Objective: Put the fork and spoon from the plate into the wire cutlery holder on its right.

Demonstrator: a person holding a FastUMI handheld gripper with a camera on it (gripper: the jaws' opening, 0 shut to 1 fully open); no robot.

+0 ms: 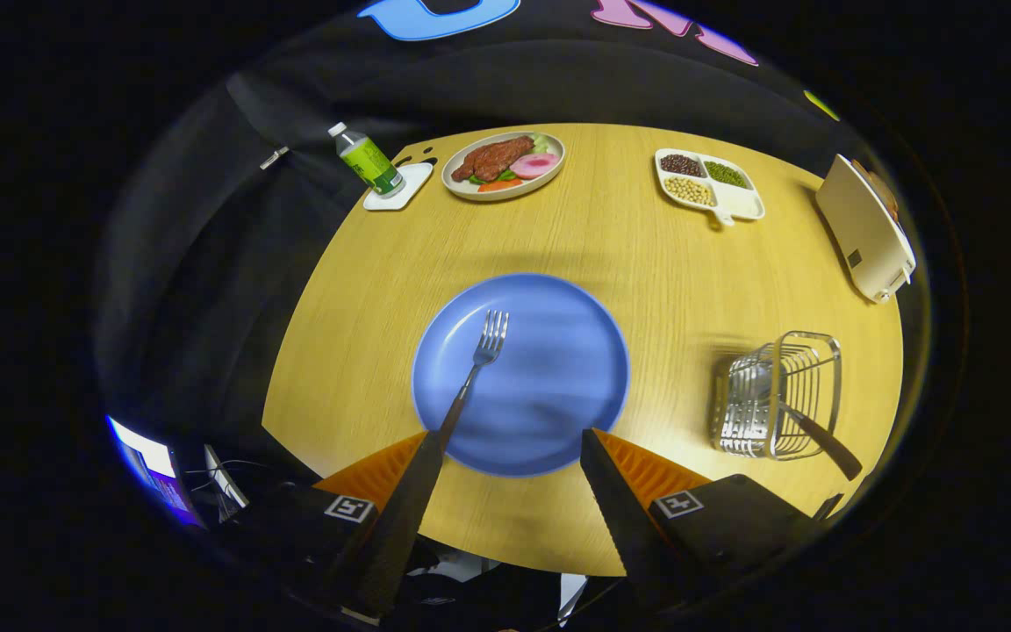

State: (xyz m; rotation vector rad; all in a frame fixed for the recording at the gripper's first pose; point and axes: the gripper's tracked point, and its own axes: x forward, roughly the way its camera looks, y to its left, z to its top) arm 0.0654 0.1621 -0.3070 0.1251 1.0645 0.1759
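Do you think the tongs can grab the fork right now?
Probably yes. The tongs are open, and the fork lies alone on the blue plate, its handle by one finger, nothing covering it.

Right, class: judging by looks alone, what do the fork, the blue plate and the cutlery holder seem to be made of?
Fork: shiny metal head, seemingly steel, with a dark handle of unclear material. Blue plate: smooth and matte, probably plastic or glazed ceramic. Cutlery holder: bright thin wire, looks like chromed metal. The gripper has its jaws open over the plate's near rim.

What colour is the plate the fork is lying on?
The plate under the fork is plain blue, seen in the gripper view.
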